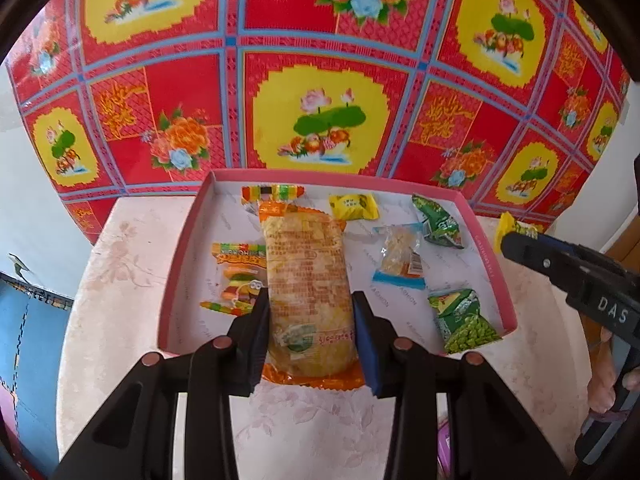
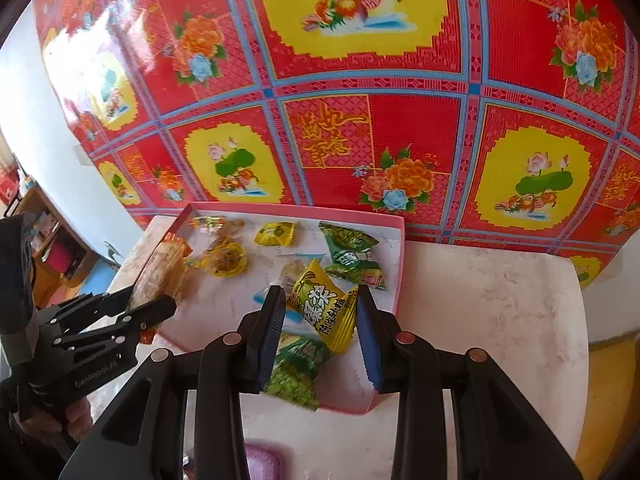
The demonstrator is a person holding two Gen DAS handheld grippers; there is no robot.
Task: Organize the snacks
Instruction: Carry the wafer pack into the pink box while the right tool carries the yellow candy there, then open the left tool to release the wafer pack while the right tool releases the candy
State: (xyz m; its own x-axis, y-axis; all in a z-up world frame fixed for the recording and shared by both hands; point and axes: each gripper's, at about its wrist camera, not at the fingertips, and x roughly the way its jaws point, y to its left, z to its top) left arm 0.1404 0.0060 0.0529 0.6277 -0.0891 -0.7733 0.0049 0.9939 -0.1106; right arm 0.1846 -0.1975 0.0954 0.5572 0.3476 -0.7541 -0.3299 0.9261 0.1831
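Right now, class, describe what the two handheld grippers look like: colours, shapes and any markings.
Both the left gripper and the right gripper are black, angular frames with copper-coloured round pivot studs. Each ends in two flat fingers faced with ridged blue pads. White raised lettering marks the bodies: "DAS" reads on the right one; the left one's is too blurred to read. No cables or sleeves show.

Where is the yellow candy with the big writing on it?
The yellow candy is held in the right claw, above the near right part of the pink tray, over a green pea packet.
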